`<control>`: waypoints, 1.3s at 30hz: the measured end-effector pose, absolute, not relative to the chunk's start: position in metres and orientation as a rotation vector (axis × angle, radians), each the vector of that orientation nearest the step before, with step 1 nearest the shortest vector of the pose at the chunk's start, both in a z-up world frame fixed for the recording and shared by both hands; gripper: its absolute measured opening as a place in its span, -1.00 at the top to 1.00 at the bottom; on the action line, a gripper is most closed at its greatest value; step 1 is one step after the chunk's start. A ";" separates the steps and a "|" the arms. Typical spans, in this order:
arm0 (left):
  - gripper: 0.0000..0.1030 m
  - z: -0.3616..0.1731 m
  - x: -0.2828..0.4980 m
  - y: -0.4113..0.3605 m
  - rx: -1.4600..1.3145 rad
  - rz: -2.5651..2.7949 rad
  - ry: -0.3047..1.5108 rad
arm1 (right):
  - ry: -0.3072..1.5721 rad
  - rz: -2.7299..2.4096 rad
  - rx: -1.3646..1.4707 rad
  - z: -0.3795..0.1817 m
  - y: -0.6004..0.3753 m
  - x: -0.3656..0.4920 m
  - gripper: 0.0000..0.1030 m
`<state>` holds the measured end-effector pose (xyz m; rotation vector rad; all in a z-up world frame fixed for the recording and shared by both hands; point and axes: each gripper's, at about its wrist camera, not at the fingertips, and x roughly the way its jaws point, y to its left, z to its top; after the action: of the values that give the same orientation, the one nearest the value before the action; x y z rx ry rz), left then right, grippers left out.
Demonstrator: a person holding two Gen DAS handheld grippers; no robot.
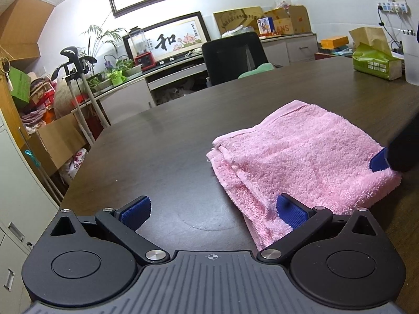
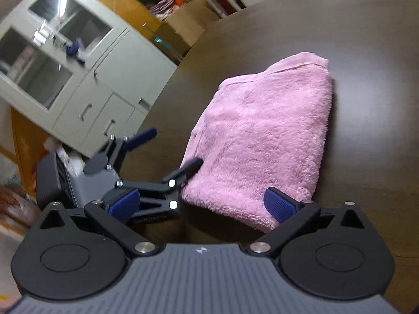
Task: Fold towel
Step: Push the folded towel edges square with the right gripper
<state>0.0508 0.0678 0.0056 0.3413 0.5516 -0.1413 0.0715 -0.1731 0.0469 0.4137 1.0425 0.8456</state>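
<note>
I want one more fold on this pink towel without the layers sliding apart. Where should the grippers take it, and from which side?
Probably grip the pink towel at its stacked hemmed edge, one corner per gripper, coming in low from that side. The layers end together there; the opposite edge is a rounded fold. Both the left gripper and right gripper are open.

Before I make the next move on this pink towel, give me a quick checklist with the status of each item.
1. Left gripper open: ok, fingers wide apart.
2. Right gripper open: ok, fingers wide apart.
3. Neither gripper holds cloth: ok, though one blue pad of the left overlaps the near edge; contact cannot tell.
4. Pink terry towel lies folded in layers on the dark wooden table: ok.
5. Layer edges aligned: not ok, stepped at the left side.
6. Grippers apart from each other: ok, close.
</note>
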 end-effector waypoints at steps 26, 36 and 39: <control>-1.00 0.010 0.105 0.055 0.234 -0.065 0.593 | 0.903 0.690 0.504 0.031 -0.189 0.102 -1.00; -1.00 0.030 0.066 0.100 0.046 -0.024 0.599 | 0.696 0.449 0.241 0.038 -0.209 0.040 -1.00; -1.00 0.025 0.043 0.092 0.050 -0.053 0.589 | 0.652 0.386 0.175 0.034 -0.205 0.027 -1.00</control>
<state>0.0430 0.0919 0.0250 0.0503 0.5888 -0.0531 0.0266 -0.2053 0.0345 0.1749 0.6521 0.3865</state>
